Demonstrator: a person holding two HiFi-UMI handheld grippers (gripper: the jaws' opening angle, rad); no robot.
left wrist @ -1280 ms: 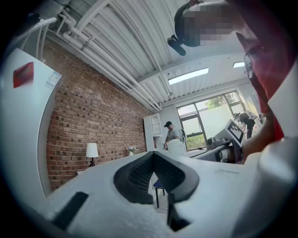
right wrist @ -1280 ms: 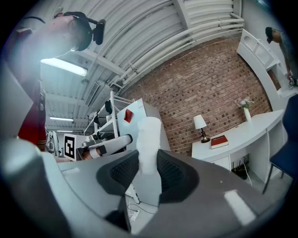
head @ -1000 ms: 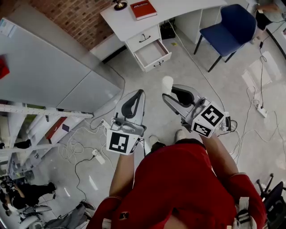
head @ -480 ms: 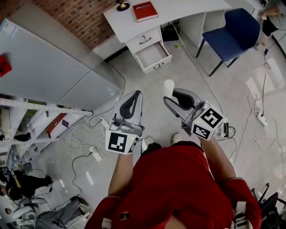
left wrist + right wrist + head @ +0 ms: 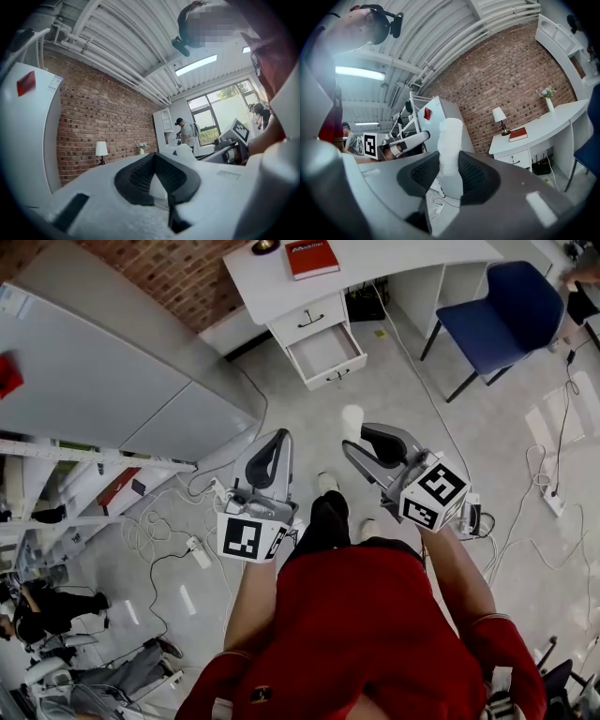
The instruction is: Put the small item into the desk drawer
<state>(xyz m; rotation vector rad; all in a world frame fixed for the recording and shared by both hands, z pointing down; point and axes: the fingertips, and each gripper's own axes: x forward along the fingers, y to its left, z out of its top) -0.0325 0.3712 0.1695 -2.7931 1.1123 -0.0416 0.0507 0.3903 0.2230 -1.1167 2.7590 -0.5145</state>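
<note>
We hold the small white item [image 5: 352, 418] over the floor, well apart from the open desk drawer [image 5: 323, 350].

Our right gripper [image 5: 356, 441] has its jaws set fairly wide and pressed against either side of the small white item, a pale, rough-surfaced cylinder that stands upright between the pads and pokes out above them. Our left gripper [image 5: 275, 441], just to its left, has its jaws brought together with nothing between them. Both hang near us over the pale floor. At the far side, the white desk [image 5: 394, 259] has its lower drawer pulled out and its upper drawer [image 5: 307, 320] closed. A red book [image 5: 311, 257] lies on the desktop above them, and a blue chair [image 5: 506, 306] stands to the right.
</note>
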